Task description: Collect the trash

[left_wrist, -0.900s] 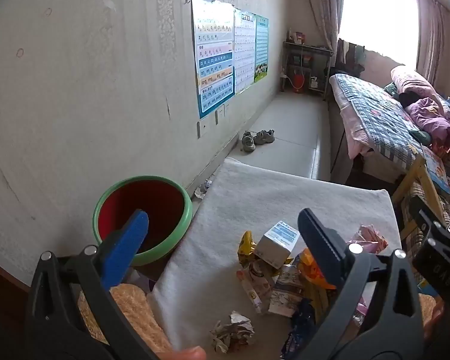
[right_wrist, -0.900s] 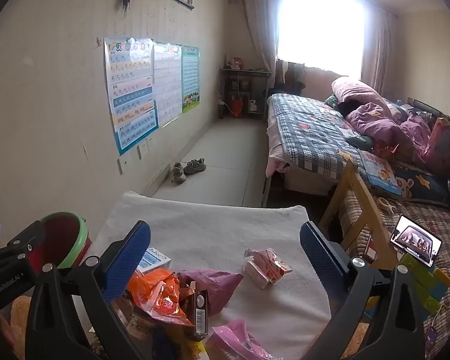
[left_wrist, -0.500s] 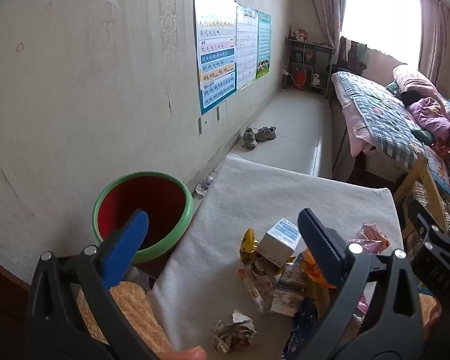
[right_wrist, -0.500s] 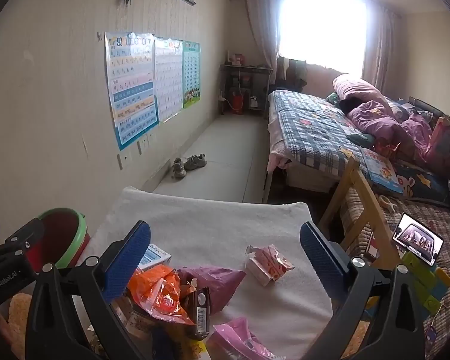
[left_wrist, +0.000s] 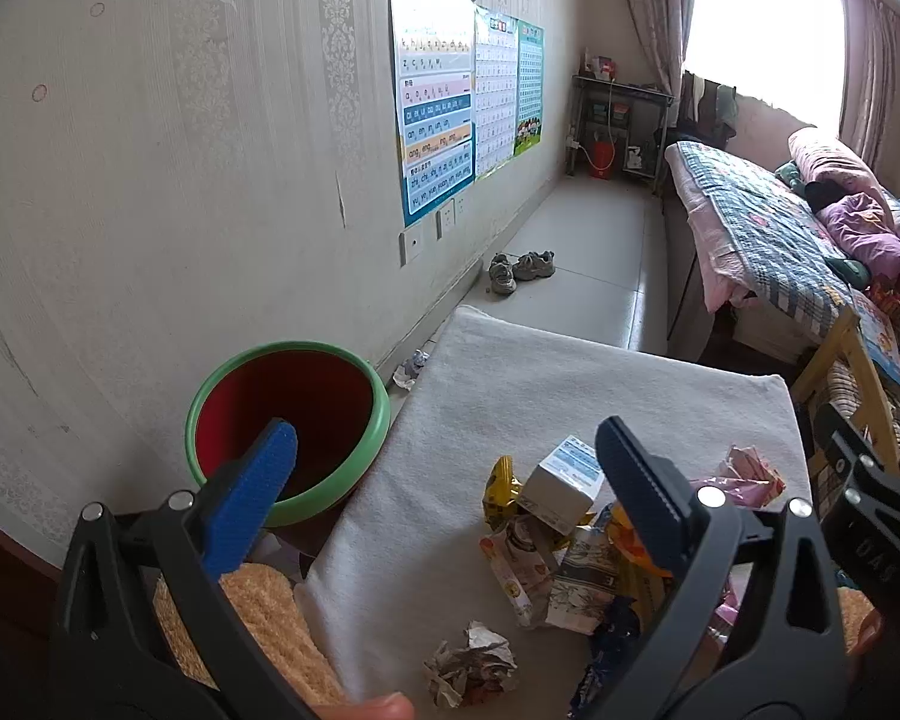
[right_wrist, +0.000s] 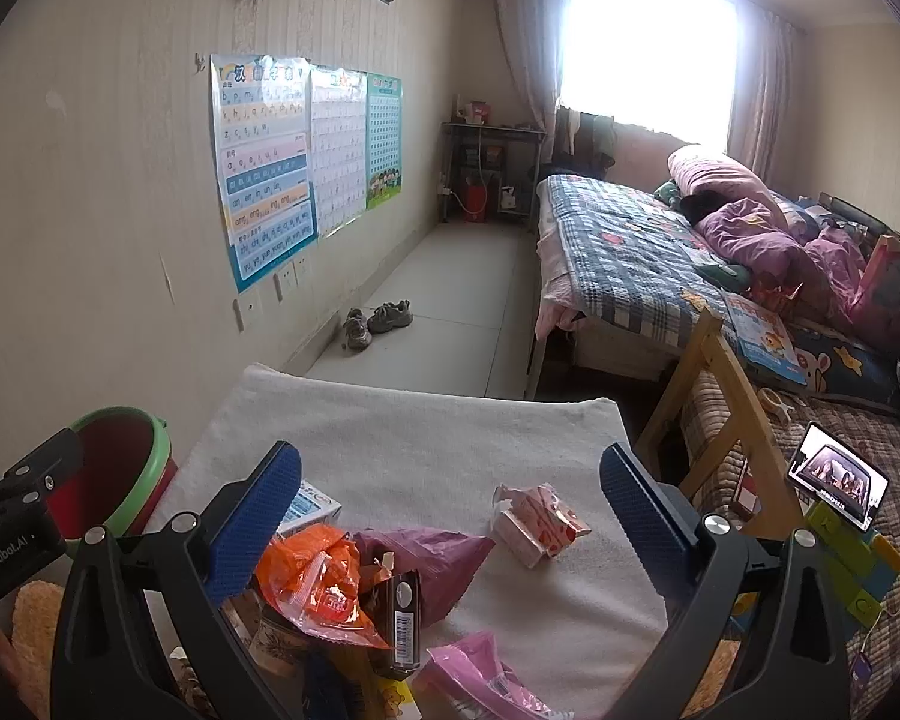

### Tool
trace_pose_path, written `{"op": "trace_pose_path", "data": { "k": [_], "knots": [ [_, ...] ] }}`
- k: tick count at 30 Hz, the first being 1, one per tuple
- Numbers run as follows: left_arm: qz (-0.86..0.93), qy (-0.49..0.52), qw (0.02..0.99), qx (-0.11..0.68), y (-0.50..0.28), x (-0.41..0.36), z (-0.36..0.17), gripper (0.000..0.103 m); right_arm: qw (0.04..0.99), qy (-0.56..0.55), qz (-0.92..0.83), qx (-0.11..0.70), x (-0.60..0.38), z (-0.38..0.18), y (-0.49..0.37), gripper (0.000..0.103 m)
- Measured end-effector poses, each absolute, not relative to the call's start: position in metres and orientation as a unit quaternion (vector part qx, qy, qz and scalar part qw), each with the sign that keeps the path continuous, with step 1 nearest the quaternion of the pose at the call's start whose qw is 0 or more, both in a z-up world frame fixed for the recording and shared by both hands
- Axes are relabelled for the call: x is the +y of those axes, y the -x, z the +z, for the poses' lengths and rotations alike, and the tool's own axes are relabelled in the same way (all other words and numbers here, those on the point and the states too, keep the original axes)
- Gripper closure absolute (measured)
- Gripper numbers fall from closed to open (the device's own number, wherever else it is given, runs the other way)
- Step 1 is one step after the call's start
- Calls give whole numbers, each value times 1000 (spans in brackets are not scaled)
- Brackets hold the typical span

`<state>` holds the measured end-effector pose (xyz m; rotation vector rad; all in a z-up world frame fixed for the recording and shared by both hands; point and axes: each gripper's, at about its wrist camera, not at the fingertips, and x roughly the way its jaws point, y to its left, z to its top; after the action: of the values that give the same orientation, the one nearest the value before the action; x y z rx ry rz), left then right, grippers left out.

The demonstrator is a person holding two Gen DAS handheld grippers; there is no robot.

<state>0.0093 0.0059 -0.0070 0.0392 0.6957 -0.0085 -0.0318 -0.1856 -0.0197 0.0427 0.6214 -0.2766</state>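
A heap of wrappers and cartons (left_wrist: 561, 531) lies on a white towel-covered surface (left_wrist: 510, 384). A crumpled paper ball (left_wrist: 471, 663) sits nearest me, and a white and blue box (left_wrist: 561, 477) tops the heap. A red bin with a green rim (left_wrist: 288, 420) stands left of the surface by the wall. My left gripper (left_wrist: 444, 462) hovers open above the heap, nothing between its pads. In the right wrist view my right gripper (right_wrist: 450, 492) is open too, over an orange wrapper (right_wrist: 318, 579), a purple bag (right_wrist: 432, 558) and a pink and white carton (right_wrist: 537, 522).
A wall with posters (left_wrist: 438, 120) runs along the left. A pair of shoes (left_wrist: 519, 267) lies on the floor beyond the surface. A bed (right_wrist: 642, 258) and a wooden frame (right_wrist: 726, 414) stand at the right, with a lit phone (right_wrist: 837, 474) on a stand.
Both views have shifted only slightly; the heap and the bin stay where they were, and both grippers remain wide open.
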Motion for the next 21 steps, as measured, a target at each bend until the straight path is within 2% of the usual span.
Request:
{"op": "trace_pose_path", "data": {
  "k": [21],
  "knots": [
    [-3, -20, 940, 340, -9, 6, -6, 5, 943, -23, -137, 304, -186, -17, 32, 7]
  ]
}}
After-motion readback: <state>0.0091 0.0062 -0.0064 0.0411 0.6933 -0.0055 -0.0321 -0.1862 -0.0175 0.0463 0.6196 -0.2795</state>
